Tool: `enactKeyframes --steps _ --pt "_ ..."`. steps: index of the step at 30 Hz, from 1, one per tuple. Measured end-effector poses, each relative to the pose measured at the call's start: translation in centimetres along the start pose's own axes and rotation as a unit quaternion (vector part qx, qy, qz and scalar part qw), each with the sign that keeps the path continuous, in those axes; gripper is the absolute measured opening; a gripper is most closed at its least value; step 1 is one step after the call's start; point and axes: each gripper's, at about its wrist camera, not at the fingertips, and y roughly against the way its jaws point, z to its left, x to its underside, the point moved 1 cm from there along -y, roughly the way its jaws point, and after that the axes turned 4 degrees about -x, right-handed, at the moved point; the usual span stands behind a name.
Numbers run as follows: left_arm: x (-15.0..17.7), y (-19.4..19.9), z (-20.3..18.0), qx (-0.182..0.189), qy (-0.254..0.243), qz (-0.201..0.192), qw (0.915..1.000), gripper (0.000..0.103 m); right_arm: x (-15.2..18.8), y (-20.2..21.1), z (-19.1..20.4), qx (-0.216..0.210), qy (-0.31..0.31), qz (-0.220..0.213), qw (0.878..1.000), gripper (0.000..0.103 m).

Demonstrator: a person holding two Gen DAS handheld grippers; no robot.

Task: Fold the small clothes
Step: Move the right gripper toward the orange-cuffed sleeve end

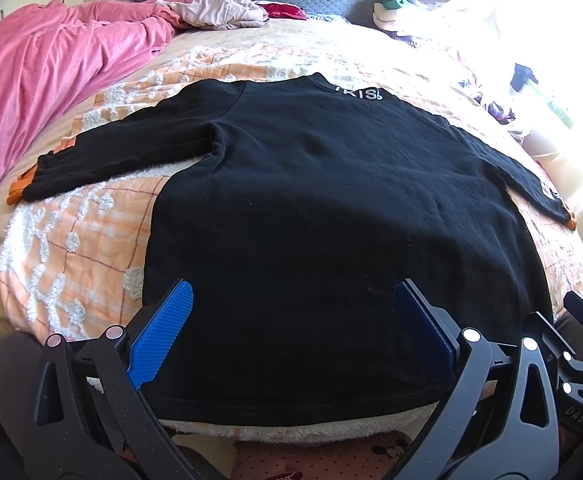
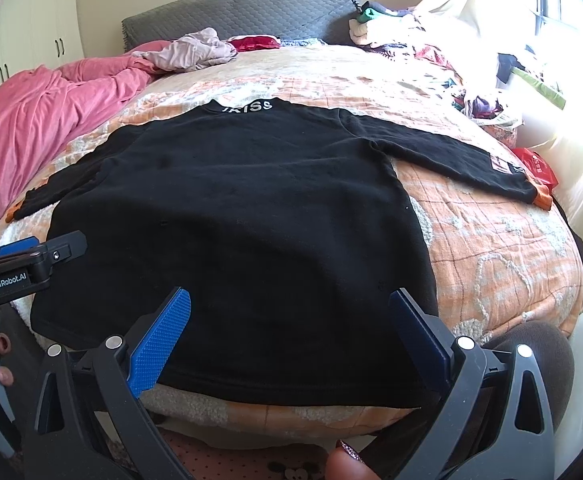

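A small black long-sleeved top (image 1: 311, 208) lies flat and spread out on the bed, collar with white letters (image 1: 357, 94) at the far end, both sleeves out to the sides, orange cuffs showing (image 1: 15, 192). It also shows in the right wrist view (image 2: 231, 220). My left gripper (image 1: 291, 300) is open and empty above the hem, toward its left part. My right gripper (image 2: 289, 304) is open and empty above the hem, toward its right part. The left gripper's body also shows in the right wrist view (image 2: 31, 260).
The bed has an orange and white checked blanket (image 2: 491, 248). A pink duvet (image 1: 43, 80) lies bunched at the left. A grey headboard (image 2: 243, 12) and loose clothes (image 2: 191, 52) sit at the far end. A pile of clothes (image 2: 471, 80) lies by the bright window at the right.
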Motion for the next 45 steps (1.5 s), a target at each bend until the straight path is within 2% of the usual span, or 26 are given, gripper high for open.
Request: enactKeyframes --steps 16,34,45 --pt "-1.1 -1.0 -0.7 0.006 0.004 0.002 1.0000 0.095 -0.9 -0.5 -0.3 0.005 0.000 -0.003 1.000 0.099" --pt "-4.4 -2.6 -1.6 0.017 0.009 -0.004 0.9998 0.095 -5.5 -1.6 -2.0 0.013 -0.019 -0.026 0.999 0.099" --pt "-6.6 -3.0 -1.9 0.015 0.007 -0.013 0.9998 0.095 -8.1 -2.9 -2.5 -0.003 -0.025 -0.027 0.999 0.099"
